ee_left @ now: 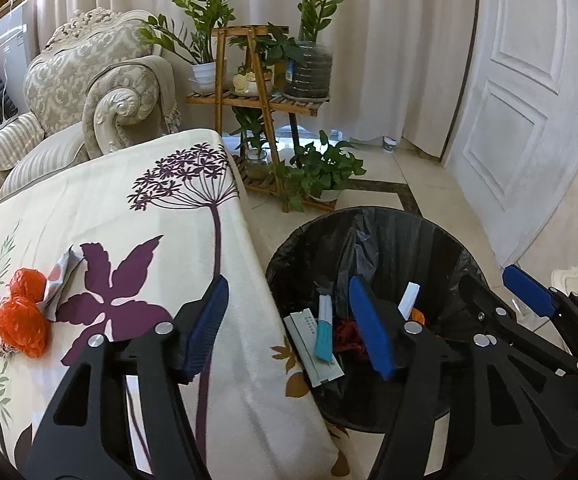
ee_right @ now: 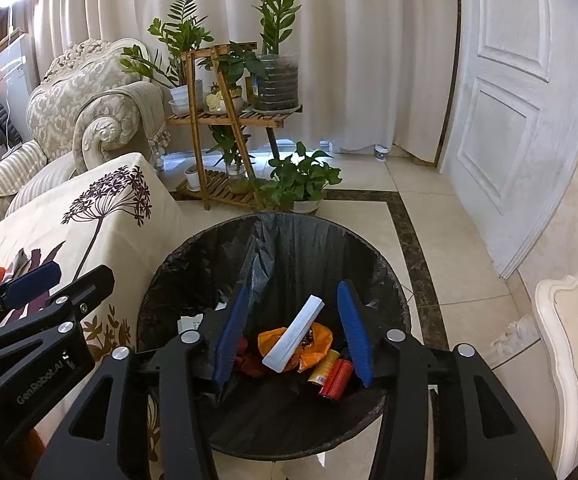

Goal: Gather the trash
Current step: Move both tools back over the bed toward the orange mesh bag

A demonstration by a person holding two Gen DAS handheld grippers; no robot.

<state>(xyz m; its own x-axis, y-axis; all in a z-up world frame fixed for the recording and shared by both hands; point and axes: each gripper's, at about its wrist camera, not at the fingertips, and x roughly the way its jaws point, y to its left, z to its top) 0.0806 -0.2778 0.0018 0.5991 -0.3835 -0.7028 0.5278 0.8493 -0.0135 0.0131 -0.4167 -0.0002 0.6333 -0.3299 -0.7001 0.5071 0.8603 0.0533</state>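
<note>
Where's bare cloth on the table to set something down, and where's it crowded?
Free: the tablecloth between the purple leaf print and the edge beside the bin, also the far end around the dandelion print. Crowded: the near-left part, where orange bags and a crumpled wrapper lie together.

The surface (ee_left: 137, 240) wears a cream cloth printed with purple flowers and leaves. Crumpled orange wrappers (ee_left: 23, 314) lie on it. The bin (ee_right: 385, 280) has a black liner holding a white strip (ee_right: 293, 334), an orange wrapper (ee_right: 317, 340) and a red-and-yellow can (ee_right: 331, 376). The fingers (ee_right: 351, 332) carry blue pads.
</note>
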